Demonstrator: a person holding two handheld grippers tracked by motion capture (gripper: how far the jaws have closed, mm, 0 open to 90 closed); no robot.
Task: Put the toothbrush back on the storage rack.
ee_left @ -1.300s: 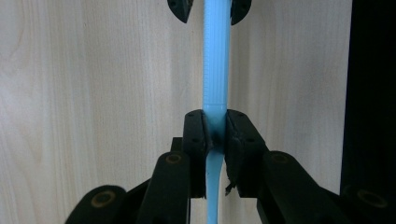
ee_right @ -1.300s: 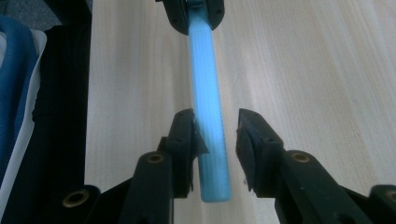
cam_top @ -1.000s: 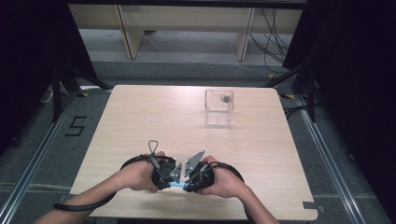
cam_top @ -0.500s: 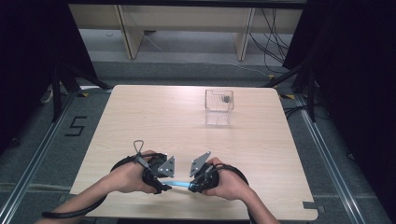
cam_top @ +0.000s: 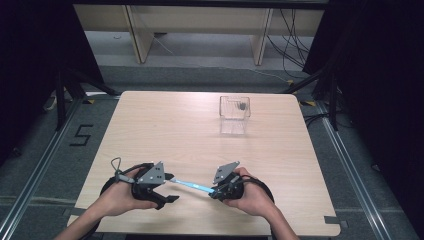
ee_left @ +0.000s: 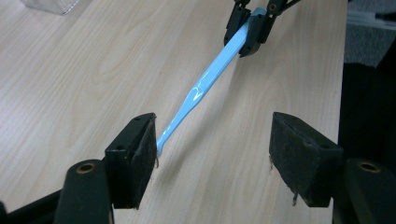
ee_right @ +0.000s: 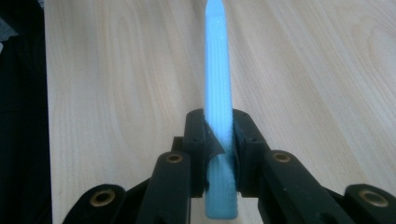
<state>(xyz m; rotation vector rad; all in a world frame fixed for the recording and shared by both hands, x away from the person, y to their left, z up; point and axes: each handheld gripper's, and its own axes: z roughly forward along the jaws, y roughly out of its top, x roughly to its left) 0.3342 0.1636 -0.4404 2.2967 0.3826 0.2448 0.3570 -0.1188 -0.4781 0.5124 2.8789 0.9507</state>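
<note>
While my right tool (cam_top: 216, 190) clamps the ridged handle of the slim light-blue plastic toothbrush (cam_top: 192, 185), held above the pale wooden table (cam_top: 200, 130), my left tool (ee_left: 212, 149) has just been opening, jaws apart, the brush tip beside one pad. Handover done; placement remains.

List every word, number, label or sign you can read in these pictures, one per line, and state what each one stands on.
"5": marked in black on the grey floor left of the table, in the high view.
No print can be read on the blue toothbrush, the clear box or either gripper.
</note>
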